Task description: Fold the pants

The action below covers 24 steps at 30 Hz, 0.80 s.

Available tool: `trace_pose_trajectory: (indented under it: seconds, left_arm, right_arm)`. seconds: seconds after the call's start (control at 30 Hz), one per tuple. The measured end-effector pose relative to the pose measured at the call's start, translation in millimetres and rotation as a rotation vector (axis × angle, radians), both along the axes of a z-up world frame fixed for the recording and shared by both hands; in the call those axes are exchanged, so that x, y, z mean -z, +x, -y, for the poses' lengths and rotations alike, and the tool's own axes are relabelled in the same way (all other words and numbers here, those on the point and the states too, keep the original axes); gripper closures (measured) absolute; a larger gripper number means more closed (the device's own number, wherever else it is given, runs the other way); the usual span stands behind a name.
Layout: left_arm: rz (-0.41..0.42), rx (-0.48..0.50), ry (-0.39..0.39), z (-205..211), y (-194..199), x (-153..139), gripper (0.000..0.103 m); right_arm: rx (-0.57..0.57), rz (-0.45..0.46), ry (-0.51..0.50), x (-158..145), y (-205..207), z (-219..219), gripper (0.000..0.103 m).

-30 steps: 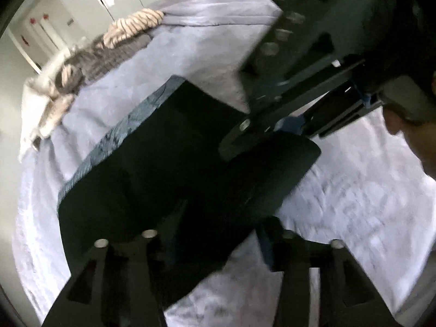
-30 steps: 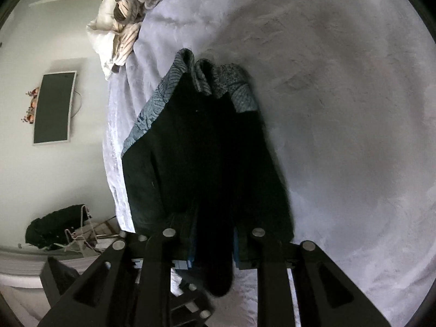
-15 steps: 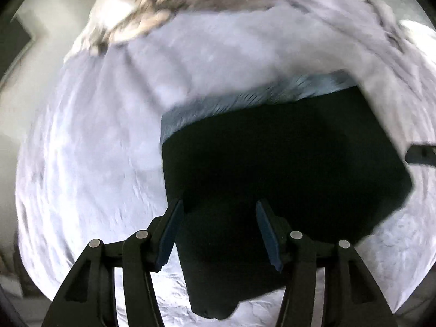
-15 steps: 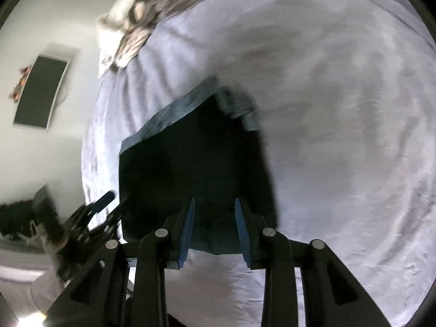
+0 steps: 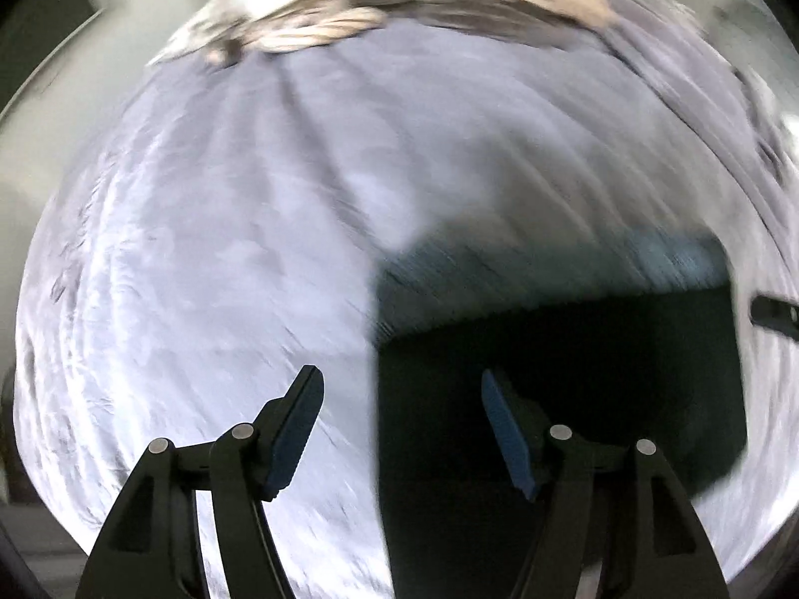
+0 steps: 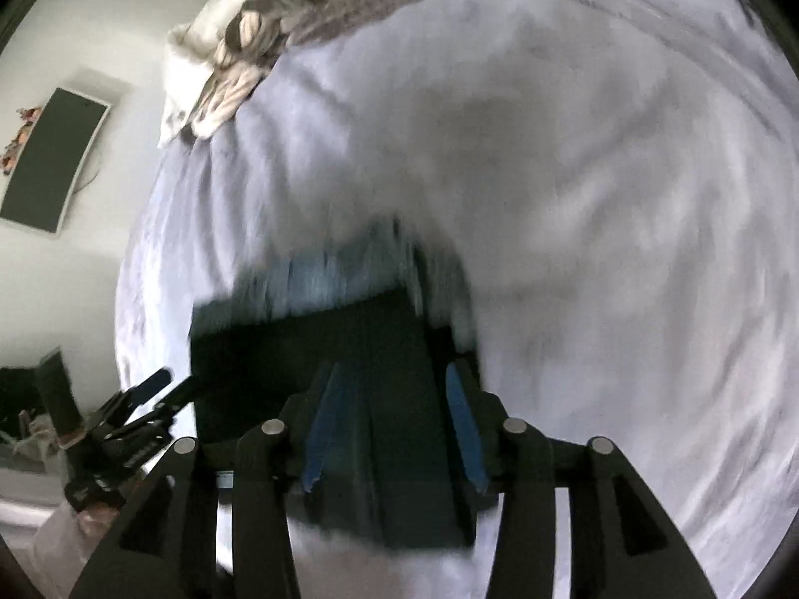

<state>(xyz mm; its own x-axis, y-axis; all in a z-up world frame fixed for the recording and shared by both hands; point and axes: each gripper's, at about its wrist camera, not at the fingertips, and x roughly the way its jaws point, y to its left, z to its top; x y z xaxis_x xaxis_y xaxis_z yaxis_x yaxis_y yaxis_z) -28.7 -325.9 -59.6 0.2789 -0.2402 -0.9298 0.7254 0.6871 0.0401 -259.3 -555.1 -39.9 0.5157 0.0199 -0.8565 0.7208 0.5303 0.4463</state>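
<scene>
Dark pants [image 5: 574,374] with a blue-grey patterned waistband lie folded into a flat block on a pale lavender bedspread [image 5: 224,249]. My left gripper [image 5: 399,399] is open and empty; the pants' left edge runs between its fingers. In the right wrist view the pants [image 6: 309,344] lie under my right gripper [image 6: 394,389], which is open with its blue pads over the near edge. The left gripper [image 6: 150,394] shows at the pants' left side there. The right gripper's tip [image 5: 774,317] shows at the left wrist view's right edge.
A heap of striped and grey clothes [image 6: 279,25] lies at the far end of the bed, also in the left wrist view [image 5: 399,5]. A wall-mounted screen [image 6: 50,159] hangs at left. Clutter [image 6: 30,409] sits on the floor beside the bed.
Both grippers let go of the pants and opened. The folded pants now lie flat. The left gripper swung left, so the pants sit to its right; the right gripper opened wider.
</scene>
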Motion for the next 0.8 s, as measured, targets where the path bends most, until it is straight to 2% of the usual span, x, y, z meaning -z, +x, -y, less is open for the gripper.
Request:
trace_pose_trajectory:
  seconds: [0.1, 0.17, 0.23, 0.33, 0.5, 0.63, 0.8]
  left_arm:
    - [-0.03, -0.065, 0.008, 9, 23, 14, 0.036]
    - [-0.025, -0.064, 0.036, 13, 24, 24, 0.033]
    - [-0.006, -0.06, 0.057, 16, 23, 32, 0.029]
    - [-0.011, -0.062, 0.06, 15, 22, 34, 0.029]
    - [-0.013, -0.042, 0.077, 2, 23, 18, 0.029]
    - [-0.077, -0.047, 0.077, -27, 20, 15, 0.029]
    - [-0.184, -0.037, 0.061, -53, 7, 20, 0.029]
  right_arm:
    - [0.023, -0.085, -0.031, 12, 25, 16, 0.055]
    - [0.031, -0.143, -0.034, 29, 37, 23, 0.056]
    - [0.05, -0.156, -0.025, 38, 37, 29, 0.055]
    - [0.095, -0.155, 0.0, 44, 37, 34, 0.047]
    - [0.099, -0.129, 0.02, 34, 24, 28, 0.046]
    - [0.075, -0.119, 0.059, 31, 3, 8, 0.044]
    - [0.094, -0.076, 0.158, 41, -32, -21, 0.043]
